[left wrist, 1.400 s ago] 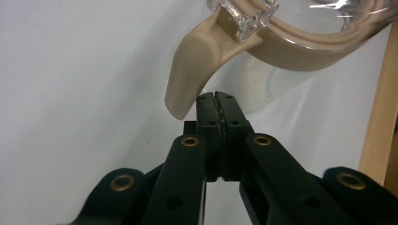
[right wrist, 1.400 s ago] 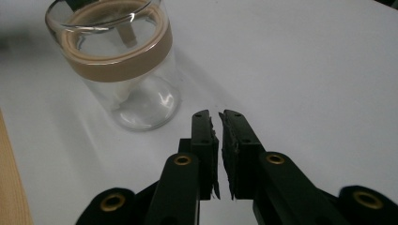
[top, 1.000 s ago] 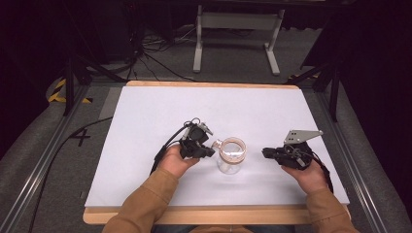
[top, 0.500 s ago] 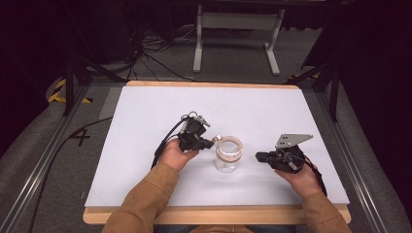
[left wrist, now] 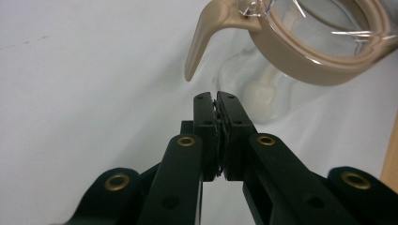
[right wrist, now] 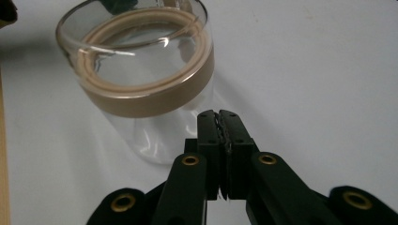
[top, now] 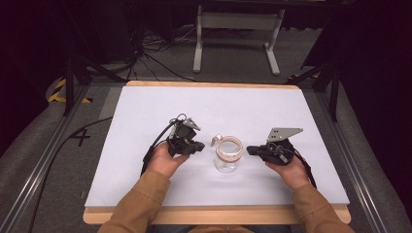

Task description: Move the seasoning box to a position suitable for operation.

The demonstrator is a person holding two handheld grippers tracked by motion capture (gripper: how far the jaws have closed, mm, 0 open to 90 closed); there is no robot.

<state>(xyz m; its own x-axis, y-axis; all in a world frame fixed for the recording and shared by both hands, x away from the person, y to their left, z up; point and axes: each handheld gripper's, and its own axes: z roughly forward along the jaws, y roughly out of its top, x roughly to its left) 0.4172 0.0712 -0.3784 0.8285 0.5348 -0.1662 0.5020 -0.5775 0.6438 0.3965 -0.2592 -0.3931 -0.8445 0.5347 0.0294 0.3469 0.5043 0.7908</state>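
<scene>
Dark room, grey carpeted floor with cables at upper left of the high view and a grey metal stand (top: 236, 29) at top centre; below it a wooden table (top: 214, 215) covered by a white sheet (top: 214, 109). High view: a clear glass jar (top: 228, 155) with a tan rim band and a small tan tab at its upper left stands upright on the sheet, just below frame centre. Left gripper (top: 200, 145) lies left of the jar, right gripper (top: 248, 150) right of it, each held in a hand with a tan sleeve entering from the bottom edge; both tips point inward at the jar, near it but apart from it. Against the frame half a second earlier, the right gripper has drawn closer to the jar and the left has shifted slightly; the jar has stayed put. Left gripper view: jaws pressed together on nothing, left gripper (left wrist: 218, 96) just short of the jar (left wrist: 319, 42) at upper right; the tan tab (left wrist: 199, 44) curves downward. Right gripper view: jaws likewise together and empty, right gripper (right wrist: 218, 114) just beside the wall of the jar (right wrist: 141, 79) at upper left. Jar contents: none discernible through the glass.
</scene>
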